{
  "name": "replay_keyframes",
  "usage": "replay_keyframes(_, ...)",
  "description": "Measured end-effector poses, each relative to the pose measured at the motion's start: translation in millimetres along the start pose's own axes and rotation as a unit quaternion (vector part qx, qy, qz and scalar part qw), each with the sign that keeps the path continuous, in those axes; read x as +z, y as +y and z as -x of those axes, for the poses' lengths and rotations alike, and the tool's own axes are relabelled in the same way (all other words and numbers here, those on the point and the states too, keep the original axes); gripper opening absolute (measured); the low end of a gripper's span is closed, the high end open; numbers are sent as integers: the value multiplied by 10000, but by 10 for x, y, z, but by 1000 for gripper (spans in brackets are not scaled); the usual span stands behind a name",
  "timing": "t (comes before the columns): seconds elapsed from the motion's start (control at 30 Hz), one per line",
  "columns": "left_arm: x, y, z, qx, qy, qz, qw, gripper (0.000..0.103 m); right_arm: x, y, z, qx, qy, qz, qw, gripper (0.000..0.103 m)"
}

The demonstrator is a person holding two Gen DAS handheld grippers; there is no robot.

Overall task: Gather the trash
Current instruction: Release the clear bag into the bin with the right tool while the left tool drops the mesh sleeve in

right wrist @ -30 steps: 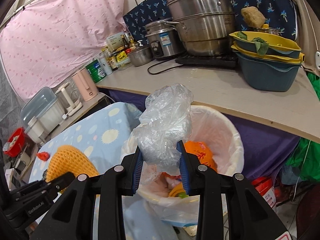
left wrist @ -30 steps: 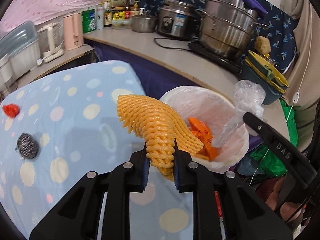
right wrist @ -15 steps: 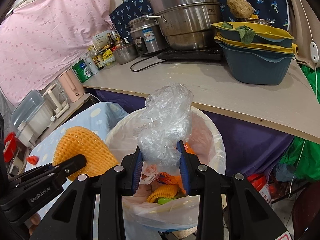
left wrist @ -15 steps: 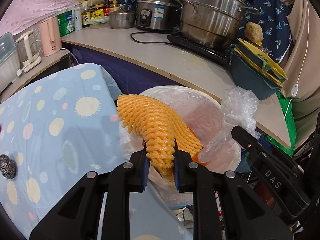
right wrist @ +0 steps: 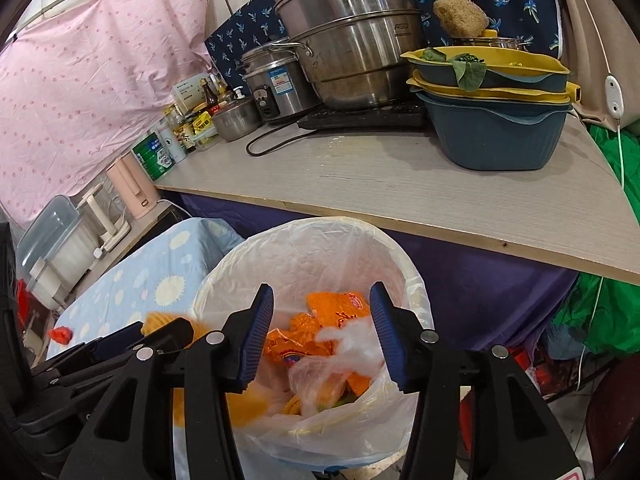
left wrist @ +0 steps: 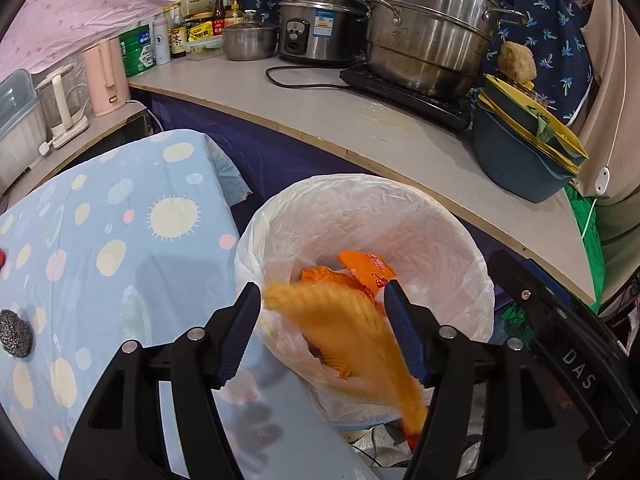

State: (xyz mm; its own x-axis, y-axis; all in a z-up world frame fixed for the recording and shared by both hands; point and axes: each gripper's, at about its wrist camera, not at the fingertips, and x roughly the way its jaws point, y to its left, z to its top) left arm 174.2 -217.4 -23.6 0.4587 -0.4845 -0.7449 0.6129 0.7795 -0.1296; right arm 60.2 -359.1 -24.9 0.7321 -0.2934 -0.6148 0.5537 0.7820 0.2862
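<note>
left hand-held gripper (left wrist: 320, 336): jaws just spread, foam net (left wrist: 348, 344) loose between them, long axis slanting down-right | bin (left wrist: 472, 256) directly below-ahead | right hand-held gripper (right wrist: 320, 336): jaws just spread, clear bag (right wrist: 340, 356) falling into bin | steel scourer (left wrist: 15, 339) left, nearer left hand-held gripper

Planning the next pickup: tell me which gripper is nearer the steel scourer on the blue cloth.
Left. The left gripper hangs open at the bin's cloth-side rim, scourer off to its left; the right gripper is over the bin, farther away.

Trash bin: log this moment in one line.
left gripper: just opened, foam net dropping | right gripper: just opened, plastic bag falling | trash bin: receiving
</note>
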Motion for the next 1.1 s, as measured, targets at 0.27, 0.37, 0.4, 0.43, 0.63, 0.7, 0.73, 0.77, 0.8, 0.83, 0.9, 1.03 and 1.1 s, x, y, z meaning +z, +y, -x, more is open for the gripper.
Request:
replay_keyframes(0.27, 12, 84, 82, 64, -79, 89, 9999, 63, -13, 103, 49, 55, -17, 67, 10000, 50)
replay_keyframes(0.37, 20, 125, 119, 98, -118, 129, 9998, 64, -19, 135, 78, 85, -3, 102, 9999, 52)
replay_keyframes(0.4, 19, 160, 138, 108, -131, 164, 9997, 64, -33, 149, 88, 116, 37, 106, 9999, 53)
replay_keyframes(0.43, 13, 194, 153, 119, -143, 193, 9996, 64, -64, 166, 104, 184, 112, 91, 9997, 53)
replay_keyframes(0.63, -145, 522, 144, 333, -44, 457, 9984, 66, -502, 490, 76, 494, 562, 625, 9952, 56)
replay_keyframes(0.7, -209, 658, 178, 348, -13, 645, 9973, 66, -599, 598, 4, 544, 685, 761, 9933, 56)
replay_keyframes(0.73, -233, 712, 195, 343, -3, 710, 9969, 66, -629, 640, -25, 592, 734, 793, 9924, 56)
replay_keyframes(0.77, -262, 771, 222, 391, 2, 752, 9964, 66, -656, 686, -60, 616, 770, 839, 9916, 56)
replay_keyframes(0.8, -284, 806, 243, 452, -2, 757, 9961, 66, -674, 724, -97, 609, 810, 896, 9908, 56)
replay_keyframes(0.83, -316, 852, 273, 538, -6, 751, 9957, 66, -693, 759, -128, 611, 849, 954, 9899, 56)
replay_keyframes(0.9, -383, 951, 321, 651, -1, 790, 9947, 66, -722, 811, -206, 617, 916, 1024, 9886, 56)
replay_keyframes(1.03, -540, 1167, 378, 742, 110, 986, 9923, 66, -756, 859, -379, 612, 1072, 1077, 9865, 53)
replay_keyframes(1.1, -609, 1245, 388, 823, 165, 1040, 9910, 66, -774, 873, -452, 637, 1166, 1078, 9853, 35)
